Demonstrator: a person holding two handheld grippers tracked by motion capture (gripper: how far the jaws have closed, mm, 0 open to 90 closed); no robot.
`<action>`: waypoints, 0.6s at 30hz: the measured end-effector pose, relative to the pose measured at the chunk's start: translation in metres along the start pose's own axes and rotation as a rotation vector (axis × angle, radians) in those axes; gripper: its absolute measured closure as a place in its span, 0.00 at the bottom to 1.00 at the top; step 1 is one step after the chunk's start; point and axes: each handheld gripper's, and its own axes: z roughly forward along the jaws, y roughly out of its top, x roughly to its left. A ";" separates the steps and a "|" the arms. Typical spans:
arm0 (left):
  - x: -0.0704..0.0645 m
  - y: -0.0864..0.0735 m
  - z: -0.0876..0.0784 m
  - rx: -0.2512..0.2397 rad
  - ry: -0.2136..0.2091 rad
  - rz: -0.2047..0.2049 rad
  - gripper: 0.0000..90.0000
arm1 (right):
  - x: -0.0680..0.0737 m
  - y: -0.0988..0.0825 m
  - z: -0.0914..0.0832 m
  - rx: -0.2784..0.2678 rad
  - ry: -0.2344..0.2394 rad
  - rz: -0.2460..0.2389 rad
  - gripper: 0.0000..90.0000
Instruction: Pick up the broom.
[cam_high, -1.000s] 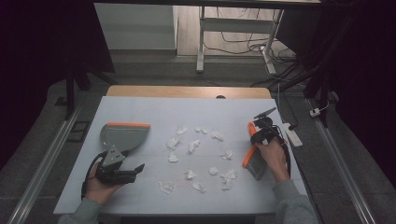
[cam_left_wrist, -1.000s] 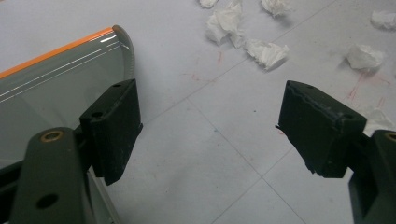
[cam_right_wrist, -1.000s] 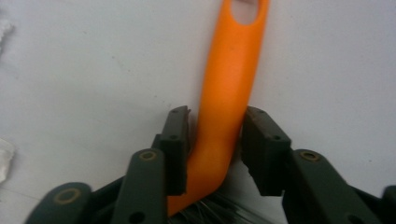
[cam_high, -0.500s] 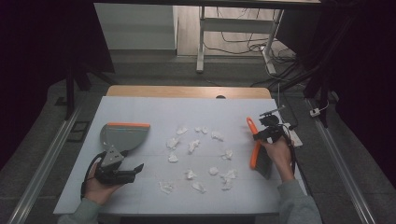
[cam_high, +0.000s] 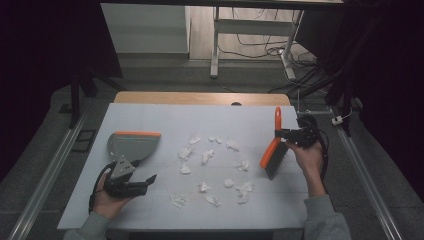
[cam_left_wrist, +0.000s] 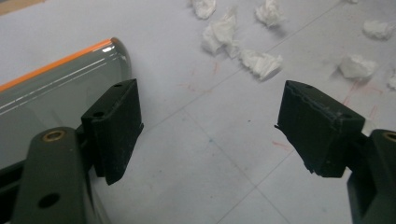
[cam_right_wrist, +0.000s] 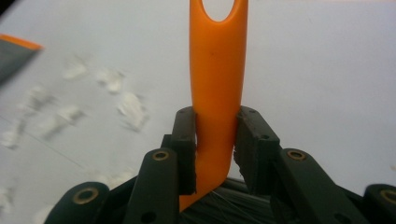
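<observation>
Several crumpled white paper scraps (cam_high: 207, 156) lie scattered over the middle of the white table top (cam_high: 160, 117). A grey dustpan (cam_high: 131, 145) with an orange lip rests flat at the left. My left gripper (cam_high: 147, 181) stands open just in front of the pan, its jaws wide apart with bare table between them (cam_left_wrist: 210, 135); the dustpan (cam_left_wrist: 51, 88) lies at its left jaw. My right gripper (cam_high: 280, 133) is shut on the orange handle of a brush (cam_high: 272, 150), held at the right with dark bristles low. The handle (cam_right_wrist: 216, 79) rises between the right jaws.
The table's wooden far edge (cam_high: 200, 98) borders a dark floor with a white desk frame (cam_high: 215, 45) and cables (cam_high: 260, 47) behind. Metal rails (cam_high: 45, 175) run along both sides of the table. More paper scraps (cam_left_wrist: 233, 37) lie ahead of the left gripper.
My right gripper has lifted the brush off the table and swung it upright, handle pointing away, drifting slightly right. The left gripper has stayed by the dustpan.
</observation>
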 end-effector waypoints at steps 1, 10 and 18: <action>-0.001 0.001 0.000 -0.004 0.000 0.005 0.25 | 0.001 0.001 -0.002 -0.019 0.022 0.003 0.78; -0.007 0.006 0.004 -0.010 0.000 0.024 0.25 | -0.003 -0.002 -0.001 -0.128 0.141 0.029 0.78; -0.007 0.006 0.005 -0.010 0.000 0.028 0.25 | -0.006 -0.005 -0.001 -0.208 0.166 0.005 0.78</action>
